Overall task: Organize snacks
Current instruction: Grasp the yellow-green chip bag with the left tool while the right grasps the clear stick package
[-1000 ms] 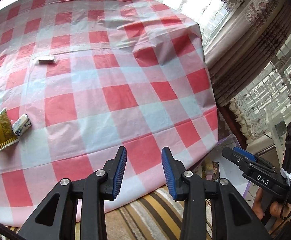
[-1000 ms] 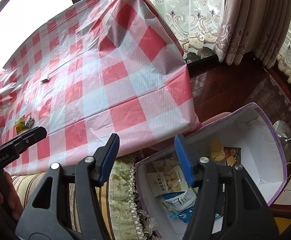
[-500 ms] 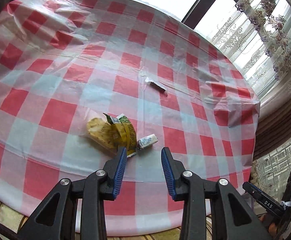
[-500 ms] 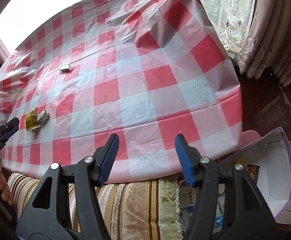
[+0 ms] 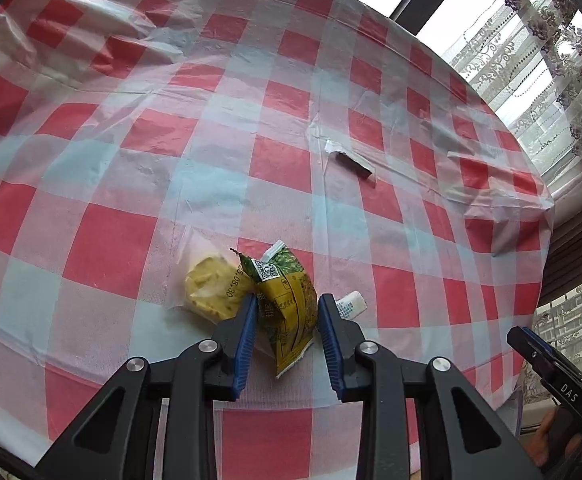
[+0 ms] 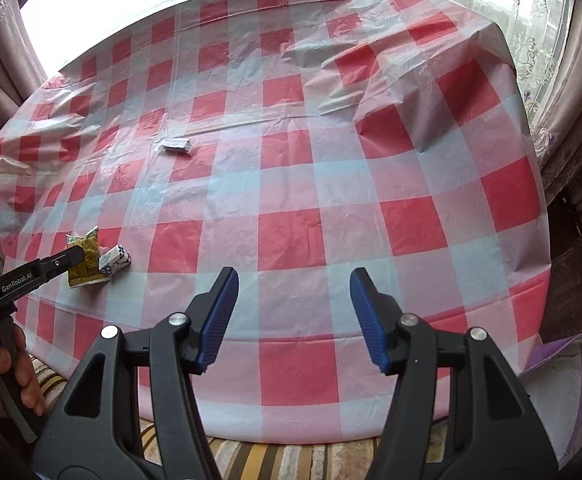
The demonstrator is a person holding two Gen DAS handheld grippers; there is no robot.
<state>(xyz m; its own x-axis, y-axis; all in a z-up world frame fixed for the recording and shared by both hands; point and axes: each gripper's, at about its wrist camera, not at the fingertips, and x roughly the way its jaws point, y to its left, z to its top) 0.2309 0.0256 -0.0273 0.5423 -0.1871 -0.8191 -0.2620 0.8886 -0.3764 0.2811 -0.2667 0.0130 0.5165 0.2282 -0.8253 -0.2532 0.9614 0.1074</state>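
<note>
Now my left gripper (image 5: 287, 312) has swung over from the counter's (image 5: 219, 184) edge; its jaws straddle the yellow-green snack packet (image 5: 289, 300) at six o'clock, unclosed. Right gripper (image 6: 291, 300) hangs wide, empty.

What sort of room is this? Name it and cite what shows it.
Probably a home dining or living room: a table under a red-checked plastic tablecloth, lace curtains at a bright window, and a striped upholstered seat at the table's edge.

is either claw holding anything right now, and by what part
Nothing is held. The left claw is open astride the yellow-green snack packet; the right claw is open over the tablecloth.
</note>
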